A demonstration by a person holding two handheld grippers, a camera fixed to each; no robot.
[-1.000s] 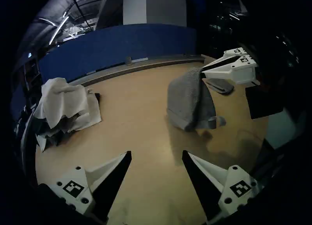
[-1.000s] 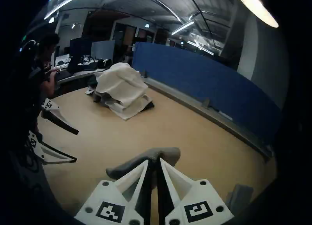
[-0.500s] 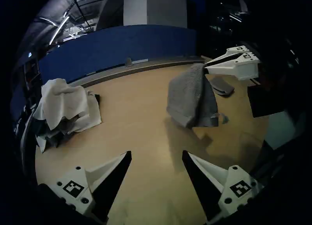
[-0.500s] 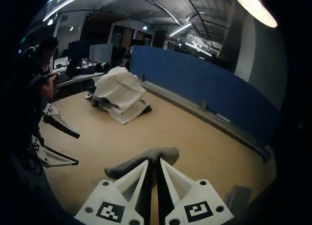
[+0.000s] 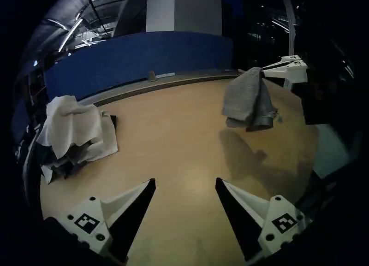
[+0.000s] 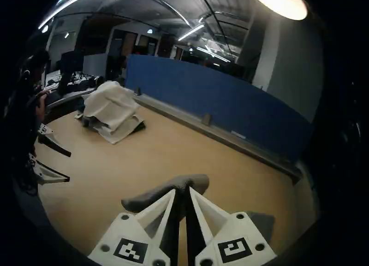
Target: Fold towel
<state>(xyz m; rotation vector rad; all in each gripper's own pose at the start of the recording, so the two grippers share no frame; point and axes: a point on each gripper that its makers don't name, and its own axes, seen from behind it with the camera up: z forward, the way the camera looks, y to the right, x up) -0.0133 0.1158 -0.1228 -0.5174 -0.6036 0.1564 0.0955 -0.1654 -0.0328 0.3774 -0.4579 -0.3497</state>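
A grey towel point(image 5: 246, 97) hangs in the air over the far right of the wooden table point(image 5: 175, 127), pinched at its top by my right gripper point(image 5: 265, 71). In the right gripper view the same grey towel point(image 6: 168, 192) bunches over the tips of my right gripper point(image 6: 181, 197), whose fingers are shut on it. My left gripper point(image 5: 184, 185) stands open low over the near part of the table, holding nothing. In the right gripper view that left gripper point(image 6: 48, 162) shows at the far left with a person's hand behind it.
A heap of white and dark towels point(image 5: 76, 132) lies at the table's left; the same heap point(image 6: 110, 111) shows in the right gripper view. A blue partition point(image 5: 138, 54) runs along the far edge. A folded grey cloth point(image 6: 260, 220) lies near the right gripper.
My right gripper has lifted the grey towel higher and carried it farther to the right, clear of the table. The left gripper has stayed in place, open.
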